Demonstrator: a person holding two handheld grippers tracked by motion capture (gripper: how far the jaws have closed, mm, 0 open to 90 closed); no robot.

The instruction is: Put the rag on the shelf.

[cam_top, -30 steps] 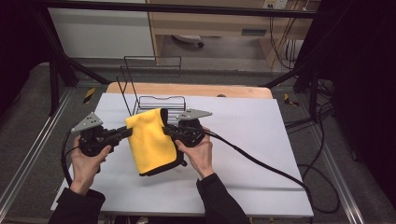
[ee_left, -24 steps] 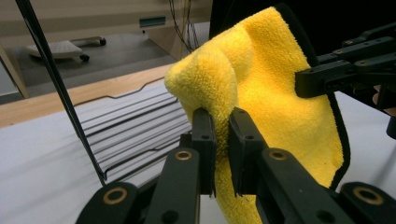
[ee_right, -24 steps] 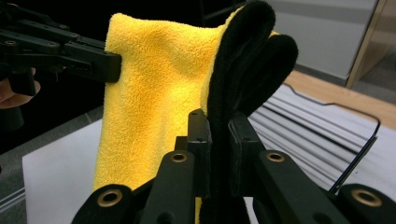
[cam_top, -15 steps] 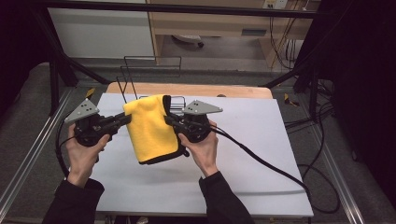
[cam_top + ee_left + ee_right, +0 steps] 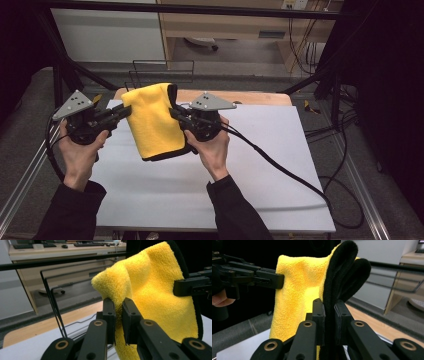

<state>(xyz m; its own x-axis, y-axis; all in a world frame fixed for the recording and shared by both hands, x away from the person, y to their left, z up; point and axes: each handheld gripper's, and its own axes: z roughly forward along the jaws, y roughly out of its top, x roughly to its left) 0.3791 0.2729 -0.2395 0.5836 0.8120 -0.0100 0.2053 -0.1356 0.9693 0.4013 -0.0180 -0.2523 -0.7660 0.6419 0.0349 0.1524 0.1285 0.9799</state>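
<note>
The left gripper [image 5: 124,111] is clamped on the yellow cloth [image 5: 152,122]; in the left gripper view its two black jaws pinch a fold of the yellow pile [image 5: 150,292] at the cloth's upper corner, with almost no gap between them. The right gripper [image 5: 176,113] is closed the same way on the opposite upper corner, where the right gripper view shows the jaws squeezing the cloth's black trim [image 5: 338,277]. Each gripper sits in one of the person's hands, the left hand [image 5: 82,150] and the right hand [image 5: 212,150], and both point inward at one another across the cloth.

The cloth hangs folded between the two grips, held above the white bench top [image 5: 210,185], over its far left part. Its lower edge looks clear of the surface, though the high view does not make that certain. A black cable [image 5: 280,167] trails from the right gripper toward the bench's right near corner. Behind the cloth, at the bench's far edge, stands a black wire rack [image 5: 162,70] beside a strip of wooden board [image 5: 250,96].
</note>
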